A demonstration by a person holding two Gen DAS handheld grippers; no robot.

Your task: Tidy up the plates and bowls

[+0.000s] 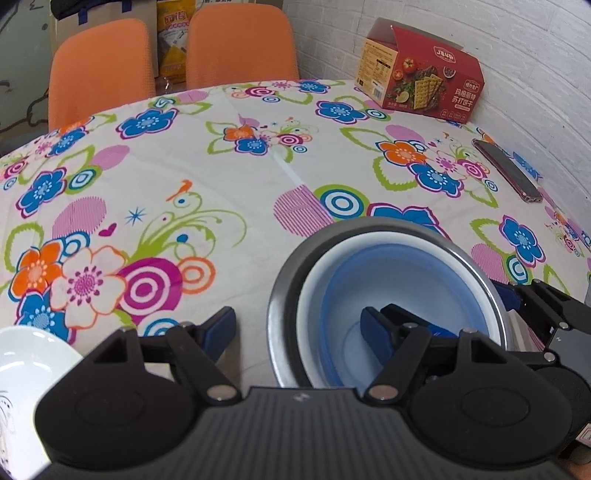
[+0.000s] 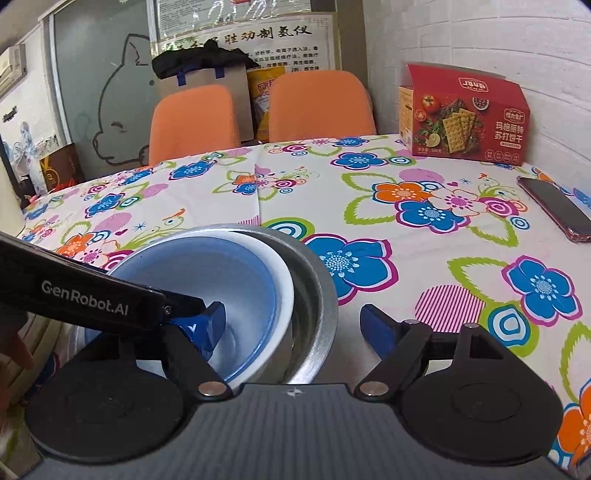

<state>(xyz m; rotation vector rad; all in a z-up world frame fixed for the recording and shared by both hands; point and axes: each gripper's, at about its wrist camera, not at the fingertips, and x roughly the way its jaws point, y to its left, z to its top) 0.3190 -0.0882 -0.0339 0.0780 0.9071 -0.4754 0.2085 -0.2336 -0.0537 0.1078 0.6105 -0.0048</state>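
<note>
In the left wrist view, the left tongs (image 1: 298, 332) are spread wide and grasp nothing. Their right finger (image 1: 373, 332) reaches inside the blue bowl (image 1: 388, 280), and their left finger (image 1: 221, 328) is outside the stack, over the cloth. The blue bowl sits in a white bowl (image 1: 325, 266), and both sit in a metal bowl (image 1: 286, 280), just ahead and to the right of these tongs. The right tongs (image 1: 517, 299) show at the right side of the stack. A white dish (image 1: 26, 369) lies at the lower left, beside the left tongs. The desk (image 1: 221, 166) carries a cloth with bright flowers. Far ahead to the right stands a red cracker box (image 1: 421, 74), and a phone (image 1: 508, 170) lies nearer at the right. Two orange chairs (image 1: 240, 44) stand behind the desk, beside a white brick wall (image 1: 480, 26).

In the right wrist view, the right tongs (image 2: 293, 328) are also released and wide. Their left finger (image 2: 214, 325) is inside the blue bowl (image 2: 207, 269), and their right finger (image 2: 376, 328) is outside the metal bowl (image 2: 317, 295). The white bowl (image 2: 284, 280) shows between them. The left tongs (image 2: 184, 306) come in from the left, with a tip in the blue bowl. Behind the chairs (image 2: 317, 107) hang a poster (image 2: 258, 40) and a board with an animal drawing (image 2: 110, 110).
</note>
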